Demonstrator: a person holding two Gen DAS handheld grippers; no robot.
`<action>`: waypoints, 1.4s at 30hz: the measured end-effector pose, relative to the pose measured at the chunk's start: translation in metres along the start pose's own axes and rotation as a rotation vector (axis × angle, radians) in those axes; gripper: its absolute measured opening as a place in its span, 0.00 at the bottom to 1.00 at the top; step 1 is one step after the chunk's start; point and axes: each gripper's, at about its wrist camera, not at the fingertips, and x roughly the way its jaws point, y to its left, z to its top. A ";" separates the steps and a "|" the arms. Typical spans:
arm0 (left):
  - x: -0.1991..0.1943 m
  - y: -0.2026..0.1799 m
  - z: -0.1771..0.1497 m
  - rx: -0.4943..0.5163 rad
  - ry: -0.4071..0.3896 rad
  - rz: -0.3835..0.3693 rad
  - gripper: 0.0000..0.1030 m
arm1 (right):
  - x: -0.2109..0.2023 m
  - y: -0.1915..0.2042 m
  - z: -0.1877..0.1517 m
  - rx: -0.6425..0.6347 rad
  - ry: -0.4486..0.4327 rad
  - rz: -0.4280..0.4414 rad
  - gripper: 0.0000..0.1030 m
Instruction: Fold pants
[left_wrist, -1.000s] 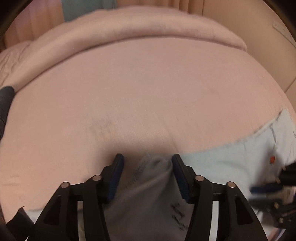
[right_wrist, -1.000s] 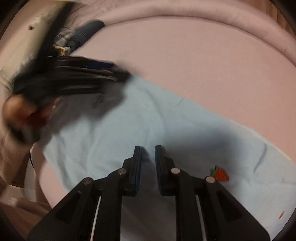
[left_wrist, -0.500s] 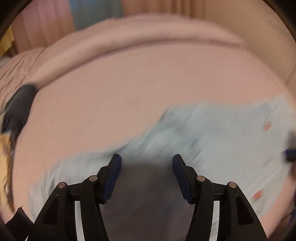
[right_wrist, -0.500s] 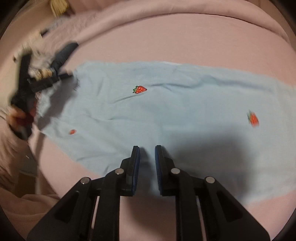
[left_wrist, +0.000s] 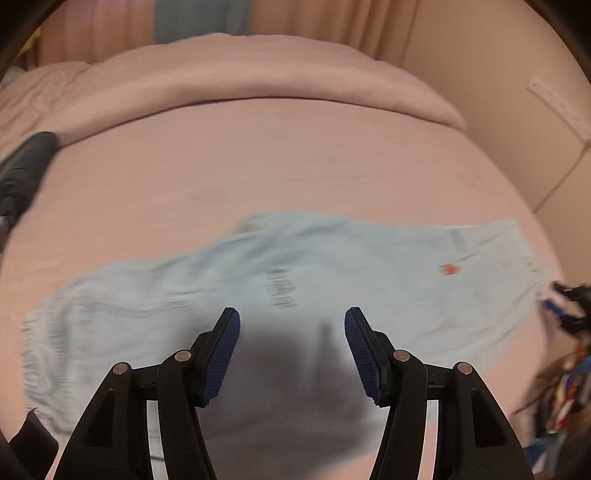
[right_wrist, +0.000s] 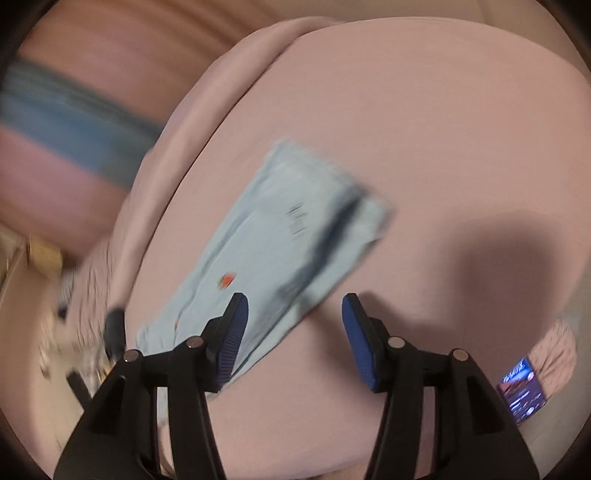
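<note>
Both tongs, left gripper (left_wrist: 291, 350) and right gripper (right_wrist: 293, 339), gape wide, holding nothing. One pair of pants (left_wrist: 332, 266) (pale blue, blurred) lies flat on one pink bed (left_wrist: 295, 166).

A pink bed (left_wrist: 295, 155) carries light blue pants (left_wrist: 332, 258) and a rolled pink blanket (left_wrist: 258, 70).

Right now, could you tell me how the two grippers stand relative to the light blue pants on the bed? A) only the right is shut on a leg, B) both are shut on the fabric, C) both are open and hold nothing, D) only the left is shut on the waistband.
C: the left gripper and the right gripper both show wide-apart jaws with nothing between them, while the pants lie flat on the pink bed.
</note>
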 end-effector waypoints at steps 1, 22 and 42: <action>0.003 -0.008 0.002 0.000 0.008 -0.024 0.57 | 0.002 -0.005 0.001 0.022 -0.013 -0.004 0.53; 0.054 -0.109 0.010 -0.036 0.185 -0.191 0.57 | 0.022 -0.022 0.021 0.119 -0.125 0.086 0.11; 0.079 -0.127 0.018 -0.120 0.238 -0.383 0.57 | 0.003 0.050 0.031 -0.184 -0.176 0.095 0.10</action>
